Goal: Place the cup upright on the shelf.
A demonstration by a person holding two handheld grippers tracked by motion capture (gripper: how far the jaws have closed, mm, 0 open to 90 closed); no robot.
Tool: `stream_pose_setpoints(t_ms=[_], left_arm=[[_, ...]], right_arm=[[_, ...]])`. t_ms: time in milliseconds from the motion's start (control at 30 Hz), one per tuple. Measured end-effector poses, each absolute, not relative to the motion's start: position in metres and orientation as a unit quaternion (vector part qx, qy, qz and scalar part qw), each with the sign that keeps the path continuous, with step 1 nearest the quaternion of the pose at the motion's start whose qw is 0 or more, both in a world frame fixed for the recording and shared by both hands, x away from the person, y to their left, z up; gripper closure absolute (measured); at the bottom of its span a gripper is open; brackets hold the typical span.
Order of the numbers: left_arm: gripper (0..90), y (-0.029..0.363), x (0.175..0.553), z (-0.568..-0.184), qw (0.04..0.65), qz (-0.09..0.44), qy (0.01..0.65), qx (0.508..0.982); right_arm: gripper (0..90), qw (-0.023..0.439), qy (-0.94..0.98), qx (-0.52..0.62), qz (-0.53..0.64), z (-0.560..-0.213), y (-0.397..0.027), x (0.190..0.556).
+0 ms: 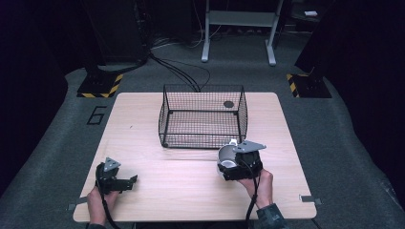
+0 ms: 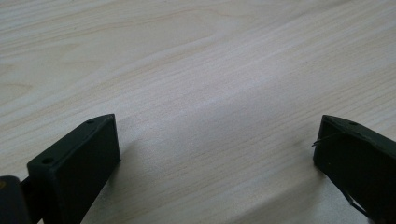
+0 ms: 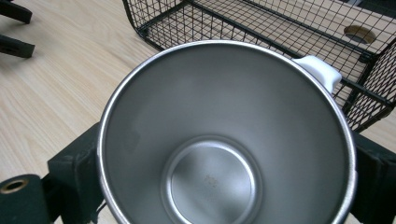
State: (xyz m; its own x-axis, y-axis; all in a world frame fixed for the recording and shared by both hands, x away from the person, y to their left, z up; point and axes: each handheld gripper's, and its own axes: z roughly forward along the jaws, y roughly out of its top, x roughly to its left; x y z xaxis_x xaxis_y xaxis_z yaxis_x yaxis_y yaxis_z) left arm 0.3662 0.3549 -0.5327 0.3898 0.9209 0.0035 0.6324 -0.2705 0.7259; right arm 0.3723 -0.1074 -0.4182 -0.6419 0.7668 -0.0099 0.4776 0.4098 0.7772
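- Your right gripper [image 1: 232, 160] sits nearest you on the table [image 1: 191, 191], jaws pinching the cup [image 3: 224, 140] from both sides.
- Table first, as the largest thing: pale wood, bare apart from the basket [image 1: 203, 117] and your two grippers.
- Next in size, the basket is black wire, open-topped, standing at the far middle of the table, with nothing inside it that I can see.
- Your left gripper [image 1: 125, 182] rests low at the near left, jaws spread wide over bare wood, holding nothing.
- Smallest, the cup is held just short of the basket's near right corner, still outside it.
- Progress, as I judge it: you have the cup gripped and close to the basket; carrying it over the rim and setting it down inside seems to be what's left.
- Look of the cup: plain brushed steel, clean and empty, thin bright rim, flat round bottom, and a white handle [image 3: 322, 72] on the side facing the basket.
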Motion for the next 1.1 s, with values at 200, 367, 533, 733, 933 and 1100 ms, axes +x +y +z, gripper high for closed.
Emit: stream_pose_setpoints(t_ms=[200, 367, 533, 733, 933, 1100], left_arm=[[0.3, 0.355, 0.366, -0.533, 0.329, 0.219, 0.507, 0.766], [0.3, 0.355, 0.366, -0.533, 0.328, 0.22, 0.507, 0.766], [0.2, 0.355, 0.367, -0.533, 0.33, 0.219, 0.507, 0.766], [0.3, 0.355, 0.367, -0.533, 0.33, 0.219, 0.506, 0.766], [0.3, 0.355, 0.367, -0.533, 0.33, 0.219, 0.506, 0.766], [0.3, 0.355, 0.367, -0.533, 0.33, 0.219, 0.506, 0.766]], right_arm=[[6.4, 0.186, 0.819, 0.377, 0.39, -0.409, -0.107, 0.374], [6.4, 0.184, 0.819, 0.374, 0.395, -0.401, -0.108, 0.376], [6.4, 0.184, 0.818, 0.372, 0.398, -0.391, -0.108, 0.379], [6.4, 0.186, 0.816, 0.372, 0.402, -0.38, -0.11, 0.382], [6.4, 0.19, 0.816, 0.366, 0.404, -0.371, -0.11, 0.386], [6.4, 0.187, 0.814, 0.368, 0.409, -0.364, -0.108, 0.39]])
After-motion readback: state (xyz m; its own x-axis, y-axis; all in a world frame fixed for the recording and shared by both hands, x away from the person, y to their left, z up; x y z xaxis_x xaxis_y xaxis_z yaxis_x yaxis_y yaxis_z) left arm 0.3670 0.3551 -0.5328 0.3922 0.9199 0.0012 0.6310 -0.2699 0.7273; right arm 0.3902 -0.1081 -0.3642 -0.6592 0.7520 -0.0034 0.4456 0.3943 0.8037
